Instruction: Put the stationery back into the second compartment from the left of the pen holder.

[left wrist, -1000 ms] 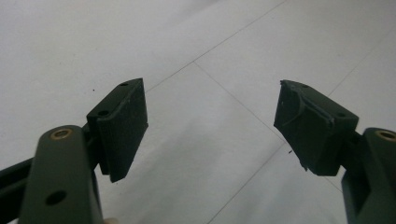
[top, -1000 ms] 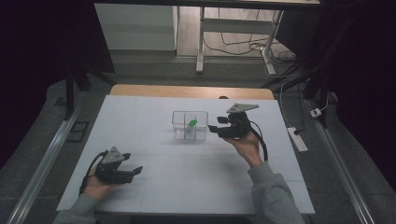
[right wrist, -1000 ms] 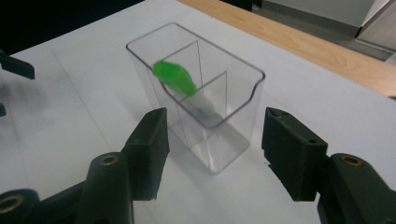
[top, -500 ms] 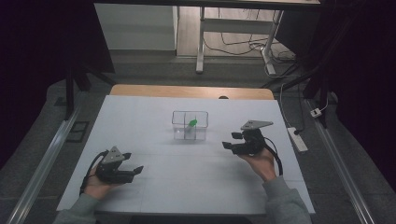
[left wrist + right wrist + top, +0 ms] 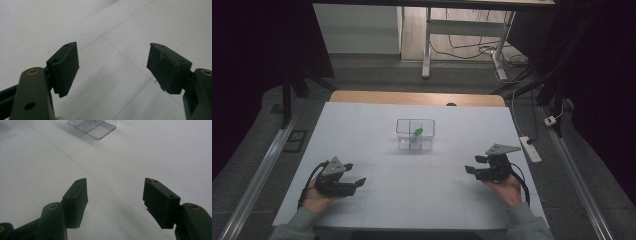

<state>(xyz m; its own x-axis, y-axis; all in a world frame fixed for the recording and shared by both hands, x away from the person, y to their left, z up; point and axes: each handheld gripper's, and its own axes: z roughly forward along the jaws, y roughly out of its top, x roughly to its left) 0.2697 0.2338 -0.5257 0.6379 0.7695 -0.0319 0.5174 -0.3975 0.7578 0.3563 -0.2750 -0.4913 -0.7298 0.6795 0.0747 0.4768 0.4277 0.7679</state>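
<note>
Box [image 5: 415,134]: clear, with inner dividers; stands upright on the sheet, toward its far middle, well apart from both grippers; a corner of it also shows at the top of the right gripper view [image 5: 93,127].
Sheet [image 5: 362,125]: white, covers most of the table under the box; thin lines cross it.
Table [image 5: 362,96]: a strip of wooden top shows beyond the sheet, farther from the person than the box.
Right gripper [image 5: 476,164]: held in the person's right hand, nearer than the box and to its right, low over the sheet, jaws pointing left; it has come away from the box toward the near right edge of the sheet. Its own view [image 5: 115,192] shows the jaws spread wide, with nothing but bare sheet between them; they have just been opening a little more.
Left gripper [image 5: 355,184]: held in the left hand, nearer than the box and to its left, low over the sheet, jaws pointing right. Its own view [image 5: 112,66] shows the jaws spread wide, only bare sheet between them.
Green piece [image 5: 418,131]: small, bright green, inside the box, in its far right compartment as the high view has it; its shape is too small to tell.
</note>
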